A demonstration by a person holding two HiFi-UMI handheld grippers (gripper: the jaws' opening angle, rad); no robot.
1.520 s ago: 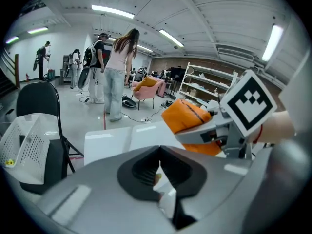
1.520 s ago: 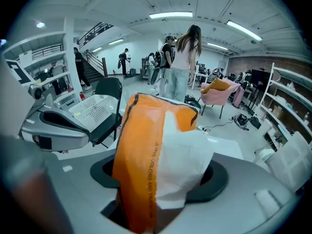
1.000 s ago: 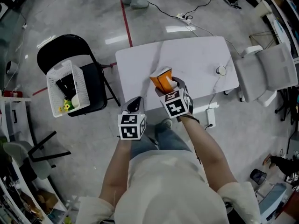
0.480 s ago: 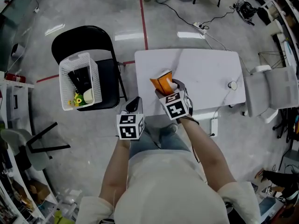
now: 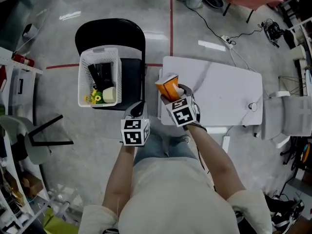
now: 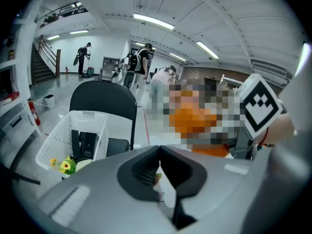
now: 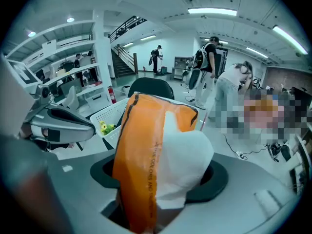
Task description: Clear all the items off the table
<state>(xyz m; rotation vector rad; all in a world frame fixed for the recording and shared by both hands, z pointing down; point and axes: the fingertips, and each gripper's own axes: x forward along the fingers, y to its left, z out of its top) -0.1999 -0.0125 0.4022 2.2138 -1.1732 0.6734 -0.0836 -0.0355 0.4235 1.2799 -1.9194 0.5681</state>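
Currently, right tongs [image 7: 160,177] grip an orange-and-white packet [image 7: 141,140].

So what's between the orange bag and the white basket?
In the head view, just the black chair and floor lie between the orange bag and the white basket.

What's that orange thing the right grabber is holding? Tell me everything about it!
It's a soft orange packet that looks like thin, crinkly plastic, with a dark strip along its top and a line of tiny print down its side. Something white and puffy, maybe tissue, bulges out of one side. It stands upright, pinched near its bottom between the jaws of the right gripper; nothing else touches it. In the head view it shows over the near corner of the white table.
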